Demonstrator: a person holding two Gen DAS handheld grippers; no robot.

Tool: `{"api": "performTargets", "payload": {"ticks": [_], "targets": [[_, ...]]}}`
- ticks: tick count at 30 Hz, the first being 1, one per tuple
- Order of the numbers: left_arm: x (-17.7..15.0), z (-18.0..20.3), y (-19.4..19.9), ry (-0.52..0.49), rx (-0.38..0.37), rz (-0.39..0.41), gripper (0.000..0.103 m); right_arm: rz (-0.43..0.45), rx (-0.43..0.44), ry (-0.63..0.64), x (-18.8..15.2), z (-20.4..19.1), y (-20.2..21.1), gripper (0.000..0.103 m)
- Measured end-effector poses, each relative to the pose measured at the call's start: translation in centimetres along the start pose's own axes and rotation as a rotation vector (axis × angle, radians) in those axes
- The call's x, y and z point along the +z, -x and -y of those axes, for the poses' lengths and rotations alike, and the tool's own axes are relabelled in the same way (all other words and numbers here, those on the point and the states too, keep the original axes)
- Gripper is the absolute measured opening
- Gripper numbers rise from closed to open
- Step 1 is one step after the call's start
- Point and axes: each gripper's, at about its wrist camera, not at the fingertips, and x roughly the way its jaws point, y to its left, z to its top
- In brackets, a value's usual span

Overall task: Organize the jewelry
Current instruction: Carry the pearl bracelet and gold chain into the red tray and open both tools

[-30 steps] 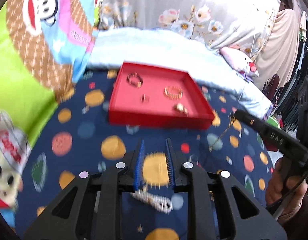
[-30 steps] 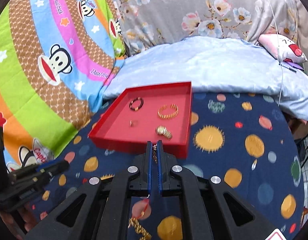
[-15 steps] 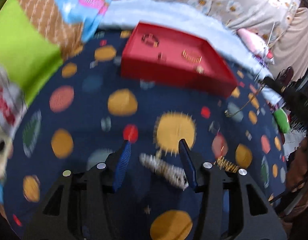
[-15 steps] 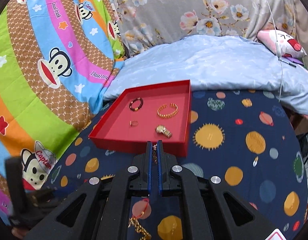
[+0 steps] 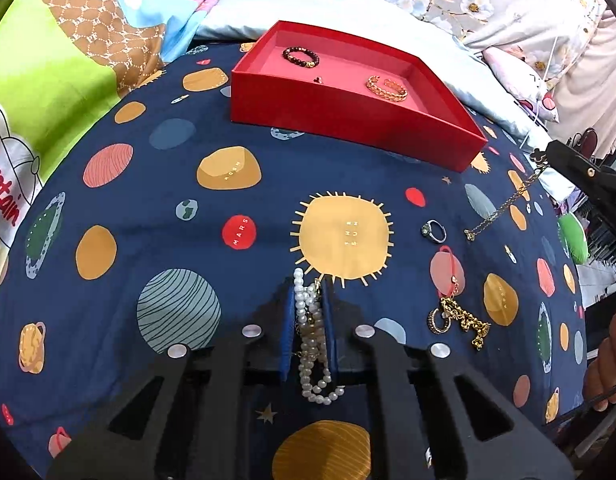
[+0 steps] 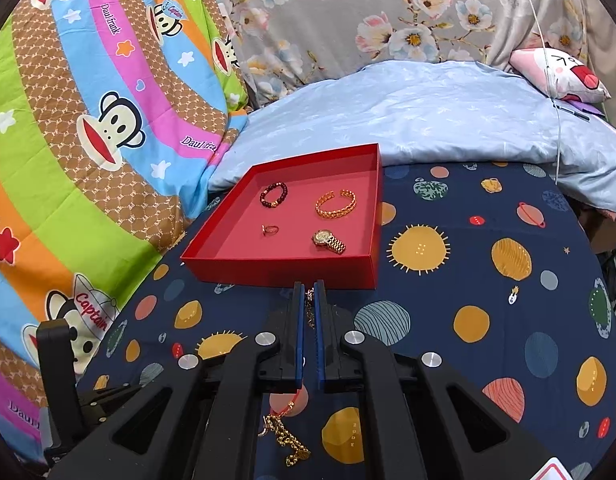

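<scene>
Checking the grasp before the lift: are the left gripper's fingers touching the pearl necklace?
Touching. The left wrist view shows the left gripper with its blue fingers pressed against both sides of the pearl necklace, no gap visible, with loops hanging below.

The left gripper, spread wide around the pearl bracelet half a second ago, has been closed on it; the pearl strand is now pinched between the blue pads, a loop hanging beneath them; the left gripper's black body has been brought higher along the left edge of the right wrist view, beside the planet-print bedspread.
</scene>
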Motion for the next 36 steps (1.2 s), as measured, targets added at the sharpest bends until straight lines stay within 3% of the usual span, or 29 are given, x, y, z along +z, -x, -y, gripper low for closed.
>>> {"api": "performTargets", "payload": {"ticks": [8,14,20,29,36], "targets": [[2.7,0.1,2.4,-0.024,-0.051,0.060,0.011,0.018,0.014,0.015,1.2,-0.1,-0.2,0.004],[9.0,0.8,5.4,-0.081,-0.056,0.207,0.011,0.057,0.035,0.039,4.8,-0.3,-1.5,0.004],[14.7,1.5,5.0,-0.099,-0.040,0.292,0.012,0.073,0.040,0.040,8.5,-0.2,-4.3,0.004],[19.4,1.4,0.7,-0.083,-0.044,0.285,0.012,0.093,0.032,0.007,11.9,1.1,-7.6,0.004],[19.8,1.3,-2.7,-0.086,-0.032,0.237,0.012,0.059,0.015,0.020,12.2,1.5,-10.2,0.004]]}}
